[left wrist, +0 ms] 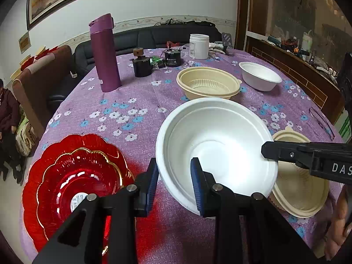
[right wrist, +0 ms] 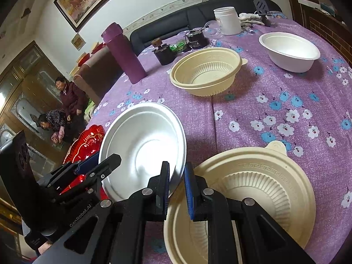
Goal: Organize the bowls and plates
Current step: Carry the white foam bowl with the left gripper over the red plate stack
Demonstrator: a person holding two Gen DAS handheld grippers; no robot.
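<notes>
The left gripper (left wrist: 175, 184) is straddling the near wall of the white bowl (left wrist: 216, 145), one blue pad outside, one inside; the jaws are standing narrow, and the pads appear to be pinching the rim, though a small gap is showing on the outer side. The right gripper (right wrist: 177, 189) is nearly closed, and it seems to be nipping the bowl's opposite rim (right wrist: 176, 173), with its other finger sitting over the beige bowl (right wrist: 242, 198); in the left view its tip is lying on that edge.

The white bowl is tilting, raised between both grippers, above the purple tablecloth (left wrist: 132, 114), partly overlapping the beige bowl to its right. The red plates (left wrist: 74, 176) are stacking just to its left. A second beige bowl (left wrist: 208, 85) and a second white bowl (left wrist: 259, 78) are sitting farther back, well apart.

To do this step well, both grips should be squeezing evenly, since the thin wall will likely be flexing. Keeping the bowl level while carrying it toward its matching white partner, and lowering it centred, would be avoiding a jammed nest. Letting go one side first is risking a tip onto the beige bowl.
</notes>
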